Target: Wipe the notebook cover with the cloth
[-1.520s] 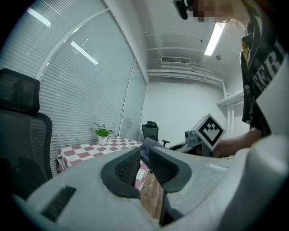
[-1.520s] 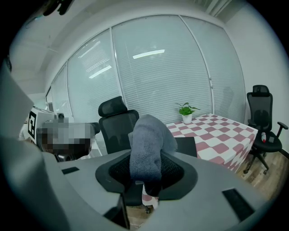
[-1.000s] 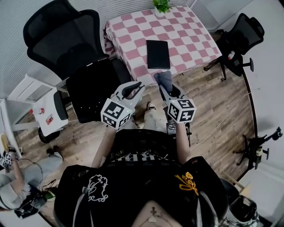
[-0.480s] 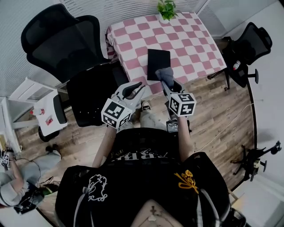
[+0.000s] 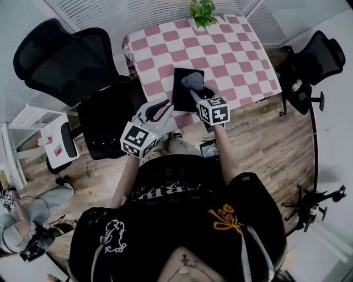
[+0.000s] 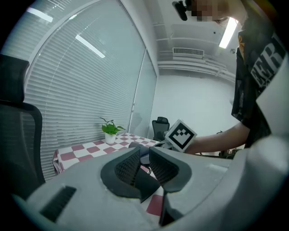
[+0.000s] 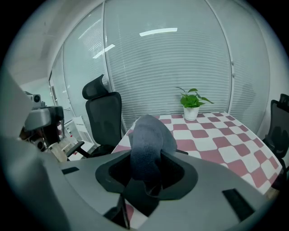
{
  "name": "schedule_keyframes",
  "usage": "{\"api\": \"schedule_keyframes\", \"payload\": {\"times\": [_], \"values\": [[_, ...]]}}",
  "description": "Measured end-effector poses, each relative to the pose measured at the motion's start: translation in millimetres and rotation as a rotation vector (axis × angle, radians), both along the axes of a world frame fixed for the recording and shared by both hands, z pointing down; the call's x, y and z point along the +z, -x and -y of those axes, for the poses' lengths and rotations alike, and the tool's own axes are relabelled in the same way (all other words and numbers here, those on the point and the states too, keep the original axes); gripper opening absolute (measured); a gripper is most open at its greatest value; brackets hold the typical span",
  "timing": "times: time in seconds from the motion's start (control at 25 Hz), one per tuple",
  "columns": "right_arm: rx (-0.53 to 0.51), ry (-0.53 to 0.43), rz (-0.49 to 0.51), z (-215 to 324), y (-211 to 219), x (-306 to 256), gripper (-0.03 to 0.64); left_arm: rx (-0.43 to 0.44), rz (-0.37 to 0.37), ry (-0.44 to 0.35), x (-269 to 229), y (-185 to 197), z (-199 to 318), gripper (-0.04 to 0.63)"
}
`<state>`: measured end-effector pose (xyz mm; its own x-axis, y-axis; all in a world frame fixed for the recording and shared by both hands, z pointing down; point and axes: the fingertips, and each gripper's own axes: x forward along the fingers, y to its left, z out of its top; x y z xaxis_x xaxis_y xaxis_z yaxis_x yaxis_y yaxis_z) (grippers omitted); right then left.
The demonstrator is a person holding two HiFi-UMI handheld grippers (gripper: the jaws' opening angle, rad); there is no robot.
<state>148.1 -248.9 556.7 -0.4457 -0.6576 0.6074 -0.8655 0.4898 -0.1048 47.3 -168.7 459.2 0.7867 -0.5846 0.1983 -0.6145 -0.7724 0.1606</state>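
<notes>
Your left tool [image 5: 159, 109] hangs nearest you, over the wood floor [image 5: 265, 137] just short of the table [image 5: 220, 49] edge. In its own view the left tool [image 6: 143, 157] has its jaws drawn almost together, with only a thin slit between the ribbed pads [image 6: 128, 166] and nothing in it.

Your right tool [image 5: 194, 92] reaches farther out, past the table's near edge. Its jaws are clamped on the cloth [image 7: 146, 140], a dark grey wad that fills the gap and bulges up above the tips. From the head view the cloth [image 5: 190, 81] sits over the middle of the notebook [image 5: 181, 98]. Whether it presses on the cover cannot be told.

The notebook is black and closed. It lies flat at the near-left part of the pink-and-white checked table, its long side running away from you.

A potted plant [image 5: 201, 10] stands at the table's far edge. One black chair [image 5: 60, 60] is left of the table and another chair [image 5: 317, 52] is to its right.
</notes>
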Motion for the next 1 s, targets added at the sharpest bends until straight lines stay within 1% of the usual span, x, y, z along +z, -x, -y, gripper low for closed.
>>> {"api": "schedule_keyframes", "payload": {"times": [0.16, 0.28, 0.4, 0.56, 0.6, 0.68, 0.76, 0.88, 1.0], "values": [[-0.076, 0.019, -0.04, 34.3, 11.5, 20.4, 0.121, 0.007, 0.044, 0.001, 6.2, -5.8, 13.8, 0.071], [-0.137, 0.037, -0.096, 52.1, 22.7, 37.0, 0.121, 0.016, 0.071, 0.01, 7.4, -11.0, 21.4, 0.071], [-0.185, 0.05, -0.158, 65.2, 33.6, 53.9, 0.121, 0.01, 0.077, -0.008, 4.6, -12.8, 31.4, 0.072], [-0.208, 0.076, -0.218, 79.1, 42.6, 77.2, 0.121, -0.009, 0.074, -0.009, 1.2, -11.0, 39.1, 0.072], [-0.22, 0.082, -0.248, 81.5, 42.6, 83.3, 0.121, -0.012, 0.074, -0.002, 1.5, -10.8, 39.4, 0.071], [-0.27, 0.08, -0.34, 84.1, 40.3, 95.0, 0.121, -0.016, 0.075, 0.017, 3.3, -10.5, 38.8, 0.072], [-0.317, 0.054, -0.405, 84.2, 38.8, 98.2, 0.121, -0.02, 0.071, 0.028, 5.7, -10.8, 38.0, 0.072], [-0.328, 0.049, -0.427, 80.0, 33.8, 102.3, 0.121, -0.012, 0.077, 0.041, 9.8, -11.4, 35.4, 0.071], [-0.295, 0.048, -0.418, 77.7, 21.8, 103.5, 0.121, -0.004, 0.077, 0.03, 8.9, -12.9, 34.9, 0.072]]}}
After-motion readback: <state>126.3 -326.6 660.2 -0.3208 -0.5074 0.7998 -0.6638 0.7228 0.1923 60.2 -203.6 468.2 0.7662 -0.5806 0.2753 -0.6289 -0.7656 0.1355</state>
